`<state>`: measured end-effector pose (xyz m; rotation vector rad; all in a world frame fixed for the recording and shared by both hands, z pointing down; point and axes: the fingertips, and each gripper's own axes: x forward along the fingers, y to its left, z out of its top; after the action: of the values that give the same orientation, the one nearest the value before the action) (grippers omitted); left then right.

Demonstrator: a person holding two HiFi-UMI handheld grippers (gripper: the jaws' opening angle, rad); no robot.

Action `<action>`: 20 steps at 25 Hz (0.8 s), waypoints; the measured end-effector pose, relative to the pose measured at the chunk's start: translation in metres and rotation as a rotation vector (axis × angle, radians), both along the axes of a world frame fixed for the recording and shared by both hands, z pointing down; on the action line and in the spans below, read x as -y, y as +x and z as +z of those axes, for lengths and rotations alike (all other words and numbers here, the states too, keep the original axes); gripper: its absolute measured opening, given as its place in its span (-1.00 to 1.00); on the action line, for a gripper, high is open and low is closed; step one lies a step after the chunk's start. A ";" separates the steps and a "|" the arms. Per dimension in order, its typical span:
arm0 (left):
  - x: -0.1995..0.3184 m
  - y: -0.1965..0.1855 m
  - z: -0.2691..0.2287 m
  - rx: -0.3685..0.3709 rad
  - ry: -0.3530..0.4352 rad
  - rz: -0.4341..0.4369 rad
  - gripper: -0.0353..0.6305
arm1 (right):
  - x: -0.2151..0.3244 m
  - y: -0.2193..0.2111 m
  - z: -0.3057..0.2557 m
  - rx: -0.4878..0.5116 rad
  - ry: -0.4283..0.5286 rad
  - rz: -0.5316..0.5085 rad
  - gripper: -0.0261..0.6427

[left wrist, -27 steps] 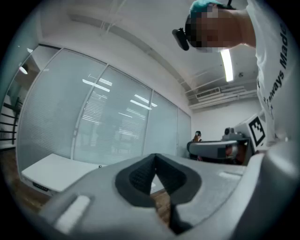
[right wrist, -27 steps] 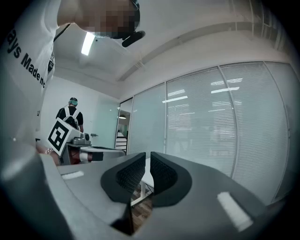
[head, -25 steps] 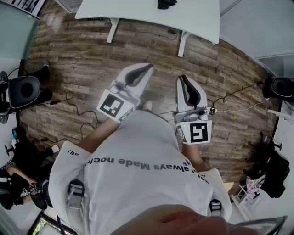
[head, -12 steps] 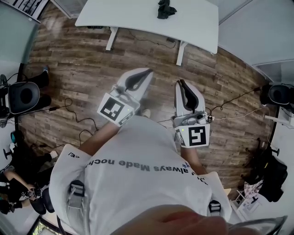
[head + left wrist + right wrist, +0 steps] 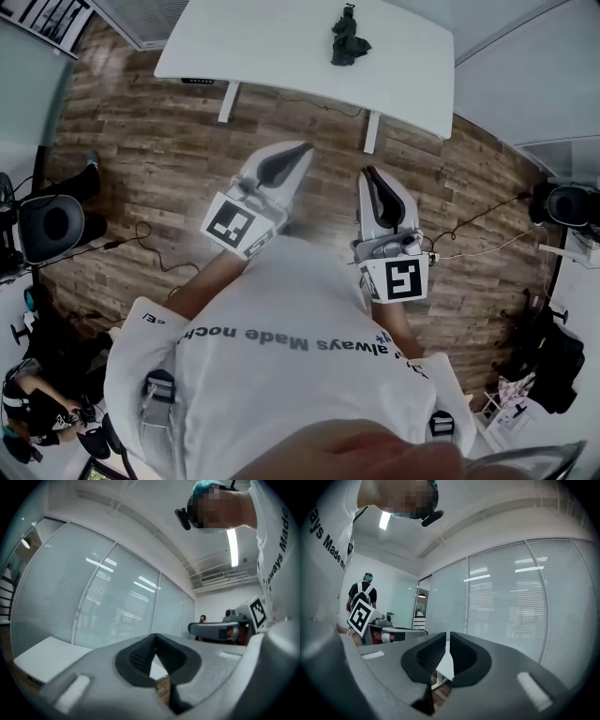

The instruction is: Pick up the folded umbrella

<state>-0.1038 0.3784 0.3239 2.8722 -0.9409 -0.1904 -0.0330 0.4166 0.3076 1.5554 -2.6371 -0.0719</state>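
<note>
The folded umbrella [image 5: 347, 37] is a dark, bunched bundle lying on the white table [image 5: 262, 47] at the top of the head view. My left gripper [image 5: 305, 147] and right gripper [image 5: 367, 172] are held side by side in front of the person's white shirt, over the wood floor and well short of the table. Both are shut with nothing between the pads. In the left gripper view the left gripper [image 5: 155, 637] points level toward the table's edge [image 5: 42, 660]. The right gripper [image 5: 447, 634] also points level at a strip of that table. Neither gripper view shows the umbrella.
Black office chairs stand at the left [image 5: 47, 225] and right [image 5: 572, 202] of the wood floor, which is crossed by cables [image 5: 469, 220]. Glass walls with blinds [image 5: 108, 602] stand behind the table. Another person [image 5: 363, 595] stands farther back, and someone sits at the lower left [image 5: 28, 412].
The table and umbrella have slid down into fuller view as the person walked toward them. Both grippers stayed shut and kept their pose in front of the body.
</note>
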 end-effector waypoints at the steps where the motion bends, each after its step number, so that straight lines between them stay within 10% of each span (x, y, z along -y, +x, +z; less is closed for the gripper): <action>1: 0.013 -0.006 0.001 0.004 0.002 0.004 -0.89 | 0.012 -0.005 0.000 0.001 -0.002 0.005 -0.84; 20: 0.163 -0.003 0.027 0.034 -0.046 0.048 -0.88 | 0.162 -0.001 0.029 0.024 -0.059 0.055 -0.84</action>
<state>-0.1068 0.2152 0.3512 2.8608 -0.8695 -0.1141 -0.0336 0.2543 0.3362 1.6187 -2.5875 0.0281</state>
